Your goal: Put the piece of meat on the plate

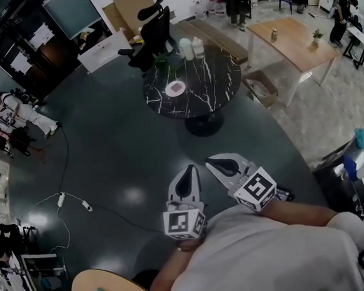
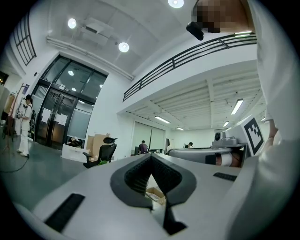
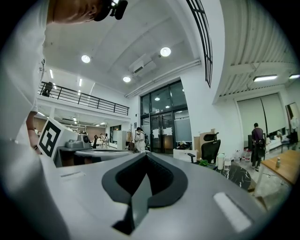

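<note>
Clearly, the head view has the left tool (image 1: 190, 170) and right tool (image 1: 211, 162) pressed together and empty, well apart from the round table (image 1: 218, 85). A plate (image 1: 168, 91) near the table's left edge bears a pink patch (image 1: 176, 87) too small to identify. The left gripper view hides the table behind its jaws, while the right gripper view shows the table's edge and bottles (image 3: 220, 161), with the plate not discernible.

The head view is dim and bluish, with pale glare patches on the glossy dark floor (image 1: 132, 196) and heavy bending toward its edges. Both gripper views are brighter, lit by round ceiling lights (image 2: 123, 47), with black vignetted corners; the near body of the right hand-held gripper (image 3: 146, 154) looks soft
</note>
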The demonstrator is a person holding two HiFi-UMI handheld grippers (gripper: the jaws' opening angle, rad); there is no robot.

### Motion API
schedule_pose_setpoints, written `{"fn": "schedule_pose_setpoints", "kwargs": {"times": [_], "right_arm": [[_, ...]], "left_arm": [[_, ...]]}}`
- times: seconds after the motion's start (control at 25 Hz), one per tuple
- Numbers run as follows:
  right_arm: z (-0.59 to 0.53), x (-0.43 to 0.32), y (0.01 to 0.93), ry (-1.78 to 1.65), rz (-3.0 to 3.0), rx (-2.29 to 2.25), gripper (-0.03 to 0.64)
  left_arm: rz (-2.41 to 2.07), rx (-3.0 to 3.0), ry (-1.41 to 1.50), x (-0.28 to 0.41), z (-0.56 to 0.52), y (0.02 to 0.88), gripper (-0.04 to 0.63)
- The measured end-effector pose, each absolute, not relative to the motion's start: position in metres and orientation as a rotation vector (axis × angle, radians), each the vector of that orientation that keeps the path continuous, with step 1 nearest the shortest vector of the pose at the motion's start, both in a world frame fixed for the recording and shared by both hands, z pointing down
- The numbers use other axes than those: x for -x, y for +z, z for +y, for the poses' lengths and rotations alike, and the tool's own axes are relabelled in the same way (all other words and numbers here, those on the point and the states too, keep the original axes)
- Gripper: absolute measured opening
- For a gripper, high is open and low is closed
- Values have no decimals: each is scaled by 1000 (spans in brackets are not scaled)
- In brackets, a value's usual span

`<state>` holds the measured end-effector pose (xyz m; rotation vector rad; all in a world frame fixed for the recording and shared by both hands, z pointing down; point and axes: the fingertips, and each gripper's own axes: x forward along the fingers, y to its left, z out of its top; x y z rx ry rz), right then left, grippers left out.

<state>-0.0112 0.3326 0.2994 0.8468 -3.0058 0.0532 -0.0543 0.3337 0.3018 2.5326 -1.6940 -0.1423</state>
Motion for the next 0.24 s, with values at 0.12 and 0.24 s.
{"fn": "schedule_pose_setpoints", "kwargs": {"times": [0.12,0.24], "right_arm": [[334,15,298,53,-3007,-828,2],[336,19,298,58,-3004,-813,2]], "left_arm": [[-1694,-2532,-140,57,335,305,6],[-1692,-2535,-136,59,335,302,6]]}}
